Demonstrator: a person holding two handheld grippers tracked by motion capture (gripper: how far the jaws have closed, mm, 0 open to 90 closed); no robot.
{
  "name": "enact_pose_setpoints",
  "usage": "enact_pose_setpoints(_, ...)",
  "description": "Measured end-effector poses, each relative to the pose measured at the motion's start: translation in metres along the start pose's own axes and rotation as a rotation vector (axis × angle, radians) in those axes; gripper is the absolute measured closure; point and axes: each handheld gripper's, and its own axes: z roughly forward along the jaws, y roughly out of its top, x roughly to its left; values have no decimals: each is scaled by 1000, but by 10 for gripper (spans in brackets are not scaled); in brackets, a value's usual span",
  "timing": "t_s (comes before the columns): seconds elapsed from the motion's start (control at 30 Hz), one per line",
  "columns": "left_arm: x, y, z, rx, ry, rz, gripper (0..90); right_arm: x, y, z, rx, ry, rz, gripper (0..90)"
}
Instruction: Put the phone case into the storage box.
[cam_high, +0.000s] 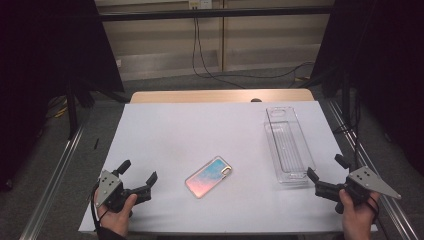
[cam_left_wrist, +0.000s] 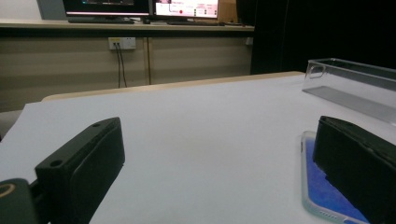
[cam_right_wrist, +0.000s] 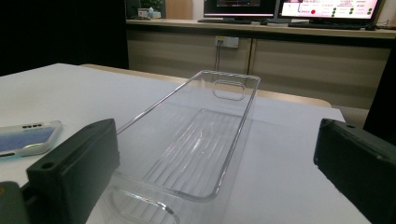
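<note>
A phone (cam_high: 210, 176) with a pink-and-blue back lies flat near the middle front of the white table sheet (cam_high: 200, 130). A long clear plastic tray (cam_high: 287, 144), with nothing in it, stands at the right. My left gripper (cam_high: 138, 172) rests at the front left, open, with nothing between its jaws; in the left gripper view (cam_left_wrist: 215, 168) the phone (cam_left_wrist: 322, 196) lies just behind its right jaw. At the front right my right gripper (cam_high: 327, 167) is open too, close to the tray's near end; in the right gripper view (cam_right_wrist: 212, 168) the tray (cam_right_wrist: 201, 140) lies straight ahead, the phone (cam_right_wrist: 25, 136) off to the left.
The table's wooden far edge (cam_high: 220, 95) shows past the sheet. Metal rails (cam_high: 55, 170) run along both sides of the table. Black curtains hang left and right, and cables (cam_high: 200, 60) trail over the floor behind. The sheet's left half lies bare.
</note>
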Motion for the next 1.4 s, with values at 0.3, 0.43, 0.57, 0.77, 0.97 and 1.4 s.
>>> enact_pose_setpoints(0.3, -2, 1, 0, 5, -13, -18, 24, -1, -2, -1, 1, 22, 2, 0)
enact_pose_setpoints(0.43, -4, 1, 1, 23, -25, -7, 24, -2, -4, -2, 8, 31, 8, 0)
enact_pose_setpoints(0.57, -4, 1, 0, 59, -52, -6, 24, -1, -3, -3, -2, 37, 6, 0)
enact_pose_setpoints(0.77, -7, 1, 1, 81, -95, -7, 26, 2, -2, -2, 10, 44, 2, 0)
enact_pose_setpoints(0.97, -12, 1, 6, 102, -140, -12, 35, 2, -2, -2, 3, 72, -1, 0)
enact_pose_setpoints(1.4, -21, 4, 16, 118, -242, -27, 40, 1, -4, -2, 8, 76, 5, 0)
